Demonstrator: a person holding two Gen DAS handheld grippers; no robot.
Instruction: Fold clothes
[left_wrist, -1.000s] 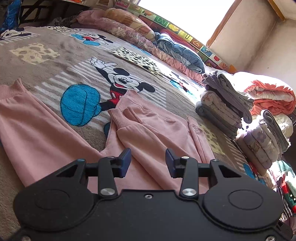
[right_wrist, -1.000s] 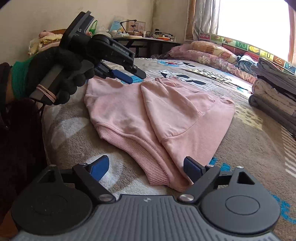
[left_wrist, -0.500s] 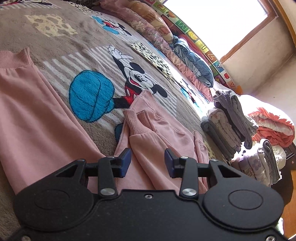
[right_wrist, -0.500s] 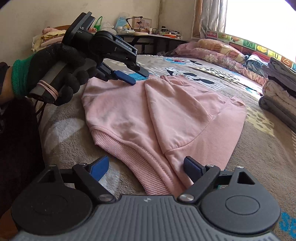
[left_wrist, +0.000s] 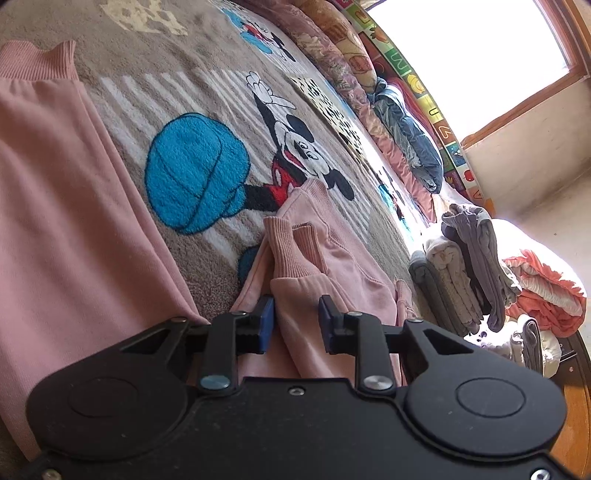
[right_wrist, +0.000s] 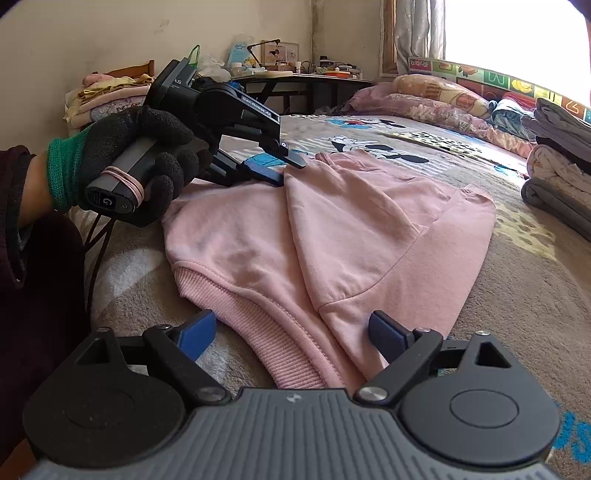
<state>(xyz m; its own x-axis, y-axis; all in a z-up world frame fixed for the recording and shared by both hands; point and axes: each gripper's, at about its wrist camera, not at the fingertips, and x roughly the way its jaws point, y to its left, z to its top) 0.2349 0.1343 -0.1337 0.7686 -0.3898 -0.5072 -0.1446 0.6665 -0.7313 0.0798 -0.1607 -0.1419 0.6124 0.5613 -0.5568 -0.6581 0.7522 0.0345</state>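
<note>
Sweatshirt (right_wrist: 332, 236), pink and partly folded, lies flat on the bed (right_wrist: 517, 295) over a cartoon blanket (left_wrist: 192, 170). On the left, my left tool (left_wrist: 293, 325) has just been closing its jaws around the folded sleeve (left_wrist: 295, 291); the pads look close against the fabric, though I cannot tell whether they pinch it yet. On the right, my right tool (right_wrist: 291, 338) hovers spread wide over the ribbed hem (right_wrist: 258, 325), holding nothing. I judge the fleece soft, light and floppy (it will sag wherever unsupported), so I'd take hold at thick edges: cuff, hem or a fold line. Folded stacks (left_wrist: 465, 266) sit well apart at the far right.
</note>
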